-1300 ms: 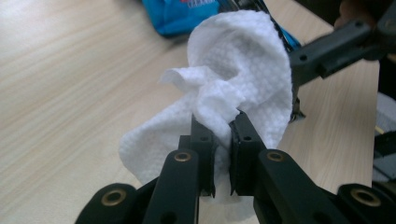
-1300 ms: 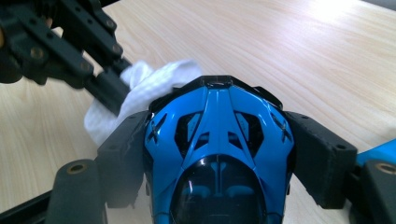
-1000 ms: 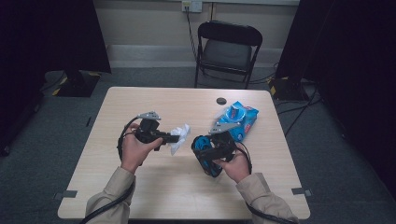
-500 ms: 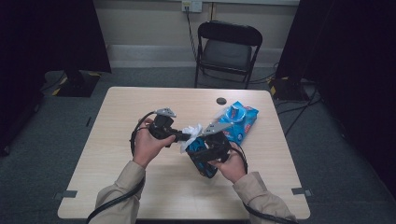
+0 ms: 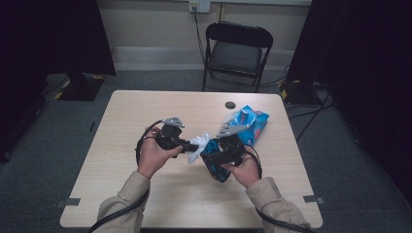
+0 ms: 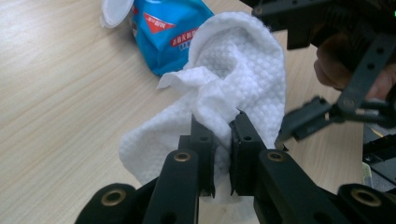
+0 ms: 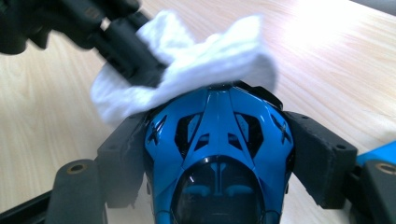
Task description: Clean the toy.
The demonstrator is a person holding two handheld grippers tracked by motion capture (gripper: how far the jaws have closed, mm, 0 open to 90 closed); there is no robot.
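White wipe on blue toy car

The crumpled wipe (image 6: pixel 233 79) drapes over the glossy blue car's (image 7: pixel 219 154) nose, both held above the table's middle.

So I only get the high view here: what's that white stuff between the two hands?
Observer: A quilted white wipe, pinched in the shut jaws of the left gripper.
Operator: And the blue thing on the other side?
Observer: A shiny blue toy car, clamped by its sides in the right gripper.
Operator: Do the two touch?
Observer: Yes, the wipe lies over the car's front end.
Operator: And the blue bag behind?
Observer: A wipes pack, its white flap lifted.
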